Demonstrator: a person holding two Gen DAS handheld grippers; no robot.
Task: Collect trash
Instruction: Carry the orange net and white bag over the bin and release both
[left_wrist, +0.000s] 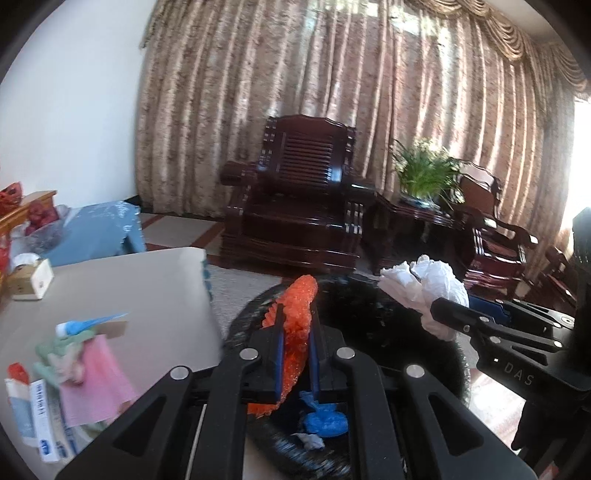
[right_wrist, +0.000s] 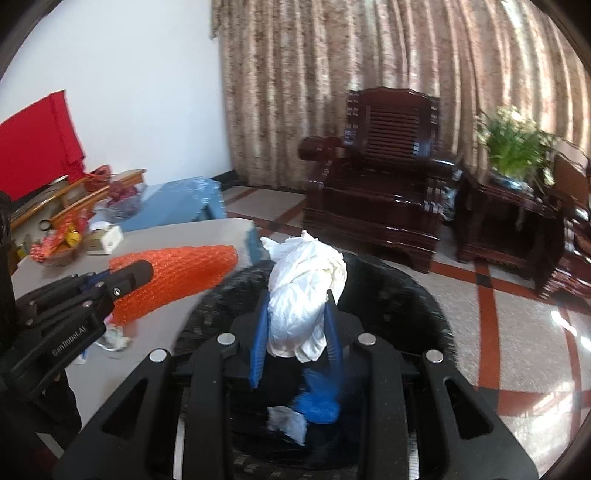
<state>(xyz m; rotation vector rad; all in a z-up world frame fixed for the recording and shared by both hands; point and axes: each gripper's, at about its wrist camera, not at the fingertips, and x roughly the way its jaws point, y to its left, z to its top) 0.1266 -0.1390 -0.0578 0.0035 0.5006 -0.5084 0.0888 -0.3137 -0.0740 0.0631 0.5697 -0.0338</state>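
Your left gripper (left_wrist: 295, 332) is clamped on an orange foam net (left_wrist: 297, 314), light and springy, best pinched mid-length. Your right gripper (right_wrist: 295, 325) is closed around a crumpled white paper wad (right_wrist: 306, 288), soft, weightless, easily crushed. Below both, the black woven bin (right_wrist: 406, 291) already holds blue plastic scrap (right_wrist: 317, 406). Left of your left gripper, more litter lies on the desk (left_wrist: 129, 288).

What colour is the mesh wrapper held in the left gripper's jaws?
Orange mesh wrapper, clearest in the right wrist view, clamped by the left gripper.
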